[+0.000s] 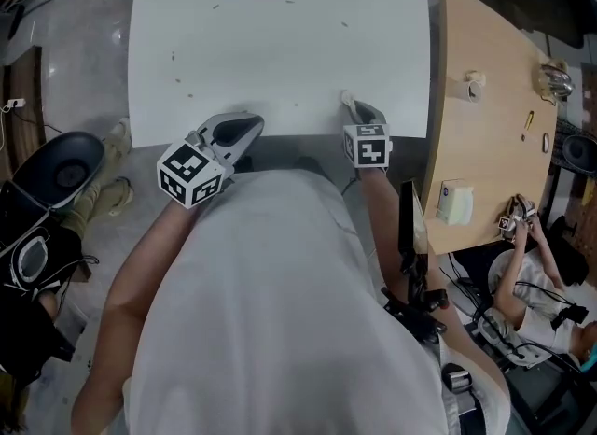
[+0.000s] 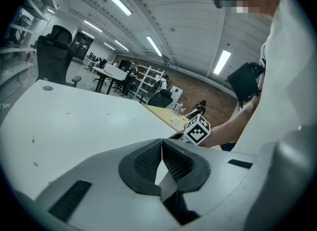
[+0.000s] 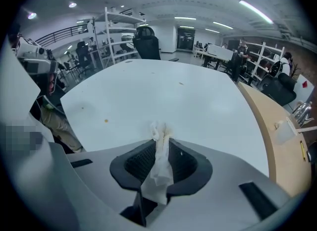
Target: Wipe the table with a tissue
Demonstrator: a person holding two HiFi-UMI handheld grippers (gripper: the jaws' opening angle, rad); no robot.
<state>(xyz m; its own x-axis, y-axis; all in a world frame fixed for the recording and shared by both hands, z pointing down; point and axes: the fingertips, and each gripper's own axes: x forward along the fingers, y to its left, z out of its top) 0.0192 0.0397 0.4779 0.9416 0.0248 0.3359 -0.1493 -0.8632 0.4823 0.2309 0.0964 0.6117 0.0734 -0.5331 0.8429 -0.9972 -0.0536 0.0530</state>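
Tissue [image 3: 161,161] – white, crumpled, twisted into a narrow upright strip. It is clamped between the fingers [image 3: 141,161] of the right gripper [image 3: 159,143]; the pads press on it from both sides. Its upper end pokes out past the fingertips and shows a faint yellowish stain; its lower end hangs loose behind the pads.

Table [image 1: 280,41] – white, smooth top, dotted with small dark specks [image 3: 106,121] across its surface. In the head view the tissue's tip sits over the table's near edge, toward the right – contact with the surface cannot be confirmed.
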